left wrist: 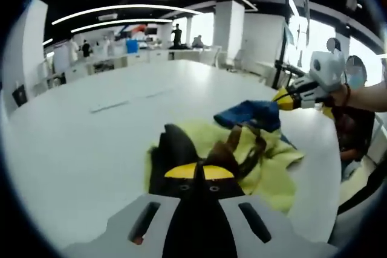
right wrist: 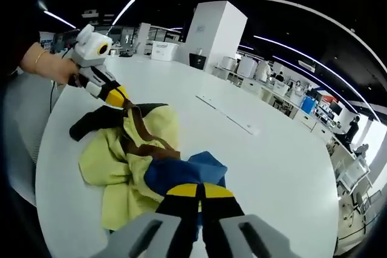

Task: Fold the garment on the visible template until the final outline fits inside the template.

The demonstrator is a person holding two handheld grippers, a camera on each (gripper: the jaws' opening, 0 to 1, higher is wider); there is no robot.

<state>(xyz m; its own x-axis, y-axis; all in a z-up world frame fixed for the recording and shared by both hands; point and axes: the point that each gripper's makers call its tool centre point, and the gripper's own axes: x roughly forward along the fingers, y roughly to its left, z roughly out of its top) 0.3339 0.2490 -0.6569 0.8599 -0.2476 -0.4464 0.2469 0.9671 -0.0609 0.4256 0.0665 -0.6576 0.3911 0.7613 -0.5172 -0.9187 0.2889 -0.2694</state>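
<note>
While both grippers pinch opposite ends of the crumpled garment (right wrist: 130, 167), still early in the fold. Lying bunched on the white table (left wrist: 78, 143), close to its near curved edge: yellow-green body, brown straps, a black section at one end and a blue section at the other.

In the left gripper view: left gripper (left wrist: 199, 172) at 6 o'clock, fingers together and clamped on the black section (left wrist: 175, 149); right gripper (left wrist: 283, 98) coming in from 3 o'clock, held in a person's hand (left wrist: 351, 96), yellow tips biting the blue section (left wrist: 251, 115).

In the right gripper view: right gripper (right wrist: 198, 190) at 6 o'clock, fingers closed on the blue cloth (right wrist: 181, 172); left gripper (right wrist: 117, 96) at 10 o'clock, tips shut on the black end (right wrist: 97, 122).

No template outline to be made out on the table; cannot tell where it lies, possibly under the cloth.

Judged step: lifting and spreading the heap so that it can be laid flat before any fold. Next move likely calls for drawing the two ends apart and up to shake out the bunching, then lowering the cloth flat, with care to keep it from sliding over the nearby table edge.
</note>
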